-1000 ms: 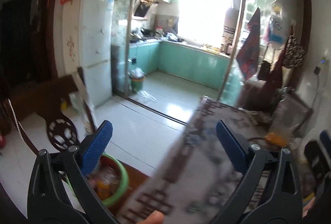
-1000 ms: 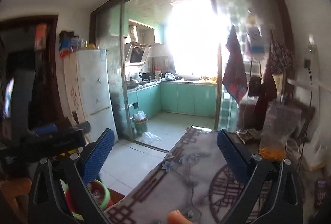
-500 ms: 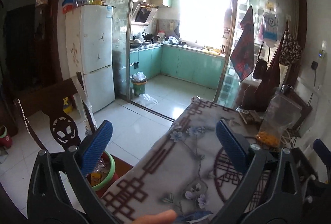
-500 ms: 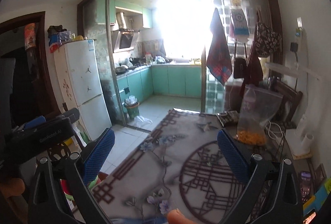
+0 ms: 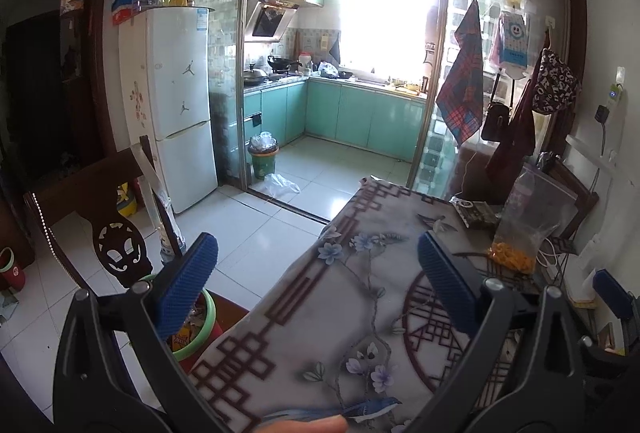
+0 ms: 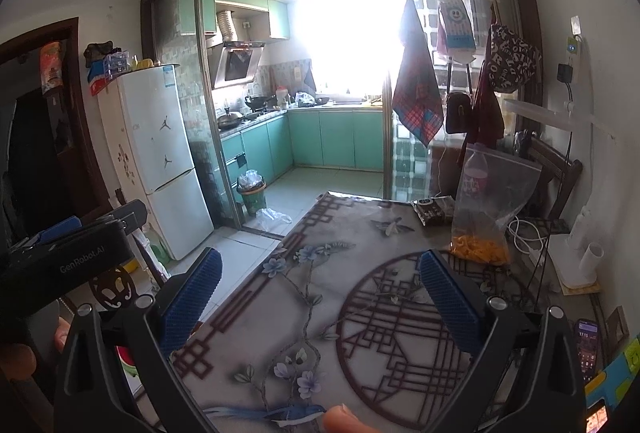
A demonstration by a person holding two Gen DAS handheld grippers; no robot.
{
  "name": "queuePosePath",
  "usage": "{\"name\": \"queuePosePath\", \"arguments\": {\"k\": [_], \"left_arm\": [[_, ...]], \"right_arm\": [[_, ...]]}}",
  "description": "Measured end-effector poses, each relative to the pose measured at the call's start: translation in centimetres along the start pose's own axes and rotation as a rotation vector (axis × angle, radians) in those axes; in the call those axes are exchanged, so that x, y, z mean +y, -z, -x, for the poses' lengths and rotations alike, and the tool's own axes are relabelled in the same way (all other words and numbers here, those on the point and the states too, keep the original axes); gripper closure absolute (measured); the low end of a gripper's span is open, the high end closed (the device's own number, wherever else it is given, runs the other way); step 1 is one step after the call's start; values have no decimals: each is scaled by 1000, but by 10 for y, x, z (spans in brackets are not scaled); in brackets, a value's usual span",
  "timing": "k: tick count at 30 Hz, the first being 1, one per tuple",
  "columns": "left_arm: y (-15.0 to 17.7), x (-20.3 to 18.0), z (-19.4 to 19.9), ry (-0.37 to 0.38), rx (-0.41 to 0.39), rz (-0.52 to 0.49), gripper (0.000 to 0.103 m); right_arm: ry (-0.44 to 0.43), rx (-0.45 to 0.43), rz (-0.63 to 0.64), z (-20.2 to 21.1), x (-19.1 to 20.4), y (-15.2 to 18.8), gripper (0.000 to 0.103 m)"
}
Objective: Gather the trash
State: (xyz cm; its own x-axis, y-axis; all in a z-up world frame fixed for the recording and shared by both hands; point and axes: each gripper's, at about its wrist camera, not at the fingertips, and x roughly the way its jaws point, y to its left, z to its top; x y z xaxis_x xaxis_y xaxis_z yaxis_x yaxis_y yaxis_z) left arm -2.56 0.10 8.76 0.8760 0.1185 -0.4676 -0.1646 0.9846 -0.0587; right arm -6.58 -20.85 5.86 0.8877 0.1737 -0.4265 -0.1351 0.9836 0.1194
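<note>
Bin [image 5: 196, 329] in left view only, phone [image 6: 586, 349] right only.

One table with a grey flower-patterned cloth [image 6: 328, 297] carries one clear zip bag of orange snacks [image 6: 486, 209], one dark foil packet [image 6: 434, 210] at its far edge, and one black phone [image 6: 586, 349] at its right edge. One white two-door fridge [image 5: 180, 101] stands on the floor, with two bins: one green kitchen bin [image 5: 263, 159] and one green-rimmed red bin [image 5: 198, 329] beside the table's left edge.

"genrobot.ai" on left tool [image 6: 68, 265]
</note>
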Motion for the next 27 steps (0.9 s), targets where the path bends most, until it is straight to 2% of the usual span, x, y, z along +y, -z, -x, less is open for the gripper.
{"name": "queuePosePath", "arguments": {"k": [27], "left_arm": [[3, -9, -1, -1, 15, -22, 5]], "right_arm": [[0, 18, -14, 0, -4, 4, 7]]}}
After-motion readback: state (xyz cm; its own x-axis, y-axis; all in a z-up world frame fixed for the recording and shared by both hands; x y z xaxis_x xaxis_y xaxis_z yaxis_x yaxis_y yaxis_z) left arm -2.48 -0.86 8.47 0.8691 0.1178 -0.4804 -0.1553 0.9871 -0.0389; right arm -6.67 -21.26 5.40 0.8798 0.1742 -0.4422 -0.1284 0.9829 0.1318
